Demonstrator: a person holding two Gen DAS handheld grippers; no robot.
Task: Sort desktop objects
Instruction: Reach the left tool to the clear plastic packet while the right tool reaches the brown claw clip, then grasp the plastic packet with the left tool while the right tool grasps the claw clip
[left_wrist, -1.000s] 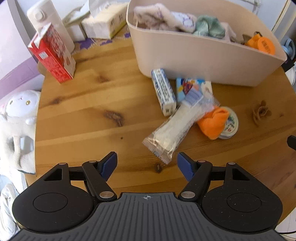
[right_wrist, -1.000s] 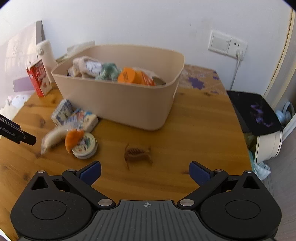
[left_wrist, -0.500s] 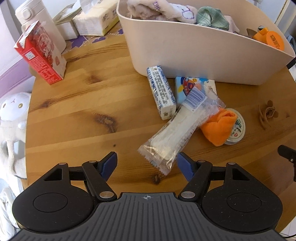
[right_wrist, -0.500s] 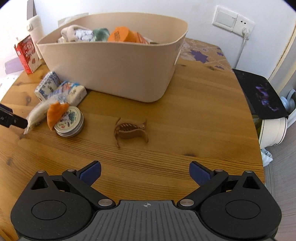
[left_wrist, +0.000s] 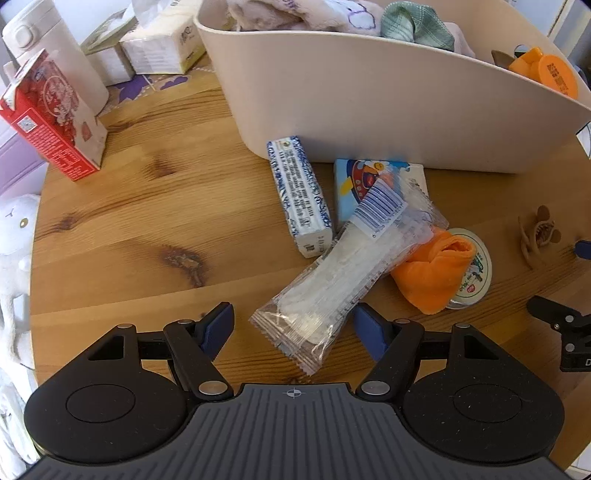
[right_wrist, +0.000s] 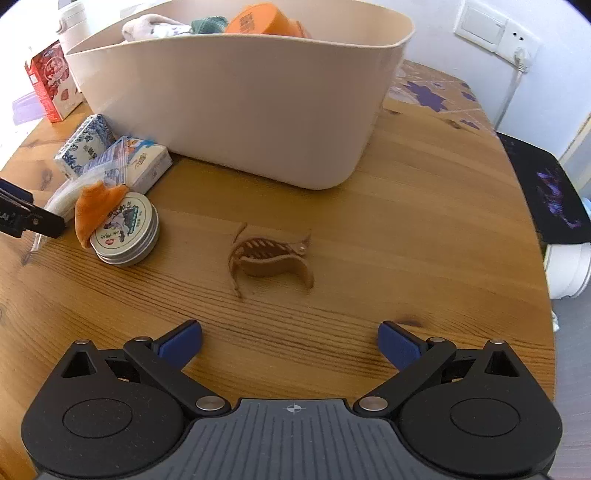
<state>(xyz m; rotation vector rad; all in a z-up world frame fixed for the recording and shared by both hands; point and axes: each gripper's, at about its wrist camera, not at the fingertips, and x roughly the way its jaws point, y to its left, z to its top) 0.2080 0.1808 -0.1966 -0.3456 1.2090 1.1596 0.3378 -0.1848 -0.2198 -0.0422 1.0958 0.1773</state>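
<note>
Left wrist view
Left gripper (left_wrist: 291, 325): jaws stood wide apart over the round wooden table (left_wrist: 122, 221), pads clear of everything.
Clear plastic packet (left_wrist: 332, 288): its near end lay between the two blue fingertips, closer to the right-hand pad (left_wrist: 369, 330); whether it touched that pad could not be told. The far end ran up and away to the right.
Blue-and-white pack (left_wrist: 299, 195): ahead of the gripper, just beyond the packet, its far end against the beige bin (left_wrist: 369, 107).
Cartoon-printed pack (left_wrist: 369, 181): ahead and right, partly under the packet's far end.
Orange cloth (left_wrist: 432, 269): right of the packet, draped on a round tin (left_wrist: 476, 273).
Red carton (left_wrist: 51, 118): far ahead to the left.

Right wrist view
Right gripper (right_wrist: 290, 343): jaws spread wide, nothing between the pads.
Brown hair claw (right_wrist: 269, 254): lay on the table straight ahead of the gap between the fingers, apart from both fingertips.
Round tin (right_wrist: 125, 229): ahead and left, orange cloth (right_wrist: 96, 208) over its left edge.
Beige bin (right_wrist: 240, 99): beyond the claw, filled with cloths and an orange lid.
</note>
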